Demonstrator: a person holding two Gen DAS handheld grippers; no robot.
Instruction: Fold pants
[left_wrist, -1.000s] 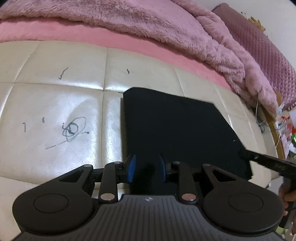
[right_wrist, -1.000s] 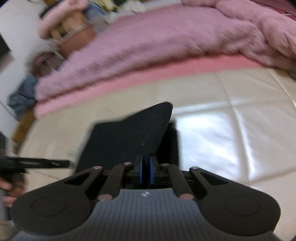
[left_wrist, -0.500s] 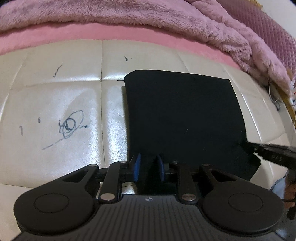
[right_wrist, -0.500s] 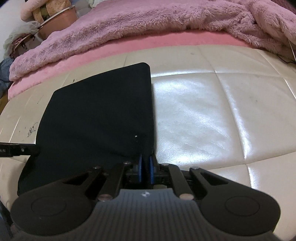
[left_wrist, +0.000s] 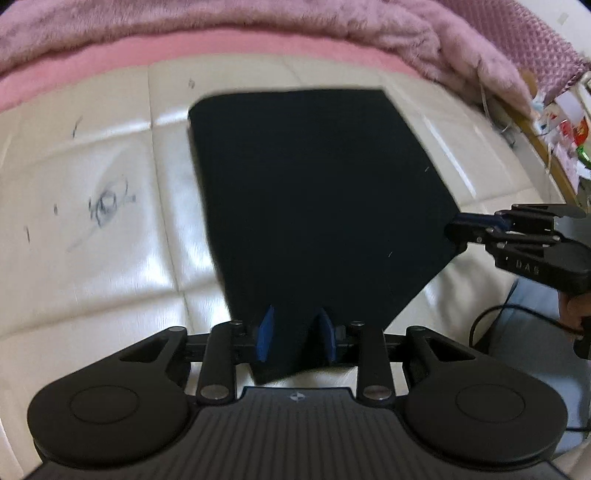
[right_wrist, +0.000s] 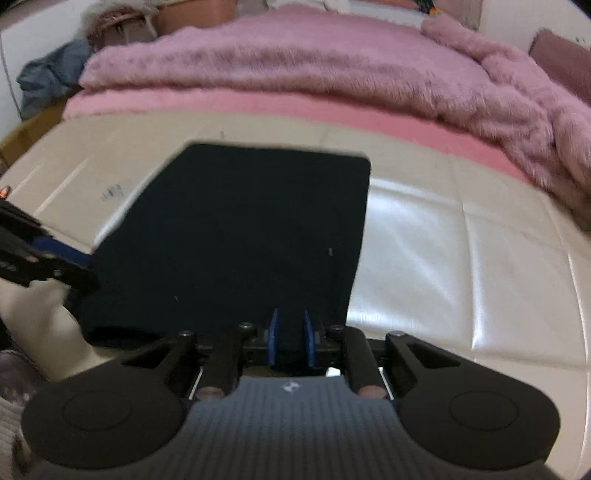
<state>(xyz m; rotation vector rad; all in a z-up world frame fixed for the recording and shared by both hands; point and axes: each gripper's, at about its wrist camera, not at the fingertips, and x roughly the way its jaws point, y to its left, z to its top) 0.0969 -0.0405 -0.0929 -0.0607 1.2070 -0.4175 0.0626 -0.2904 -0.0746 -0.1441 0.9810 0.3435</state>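
- My left gripper (left_wrist: 295, 334) sits at the near left corner of the pants (left_wrist: 314, 206), which lie as a dark folded panel on the cream mattress (left_wrist: 110, 258). Its jaws are opening, with the cloth's edge between the blue pads (left_wrist: 265, 334); a gap shows on each side, so I judge the pads no longer press.
- The pants run straight away from both my grippers toward the pink blanket (right_wrist: 295, 62). The long axis goes near to far (the near edge is the one I have by both corners).
- My right gripper (right_wrist: 291, 341) is at the near right corner. Its jaws are opening too, only slightly parted, with dark cloth between the pads (right_wrist: 273, 341); whether they touch it I cannot tell for sure.
- Both hands look equally near the hem, so my next move turns on that far edge: the cloth lies ahead, not beside me.
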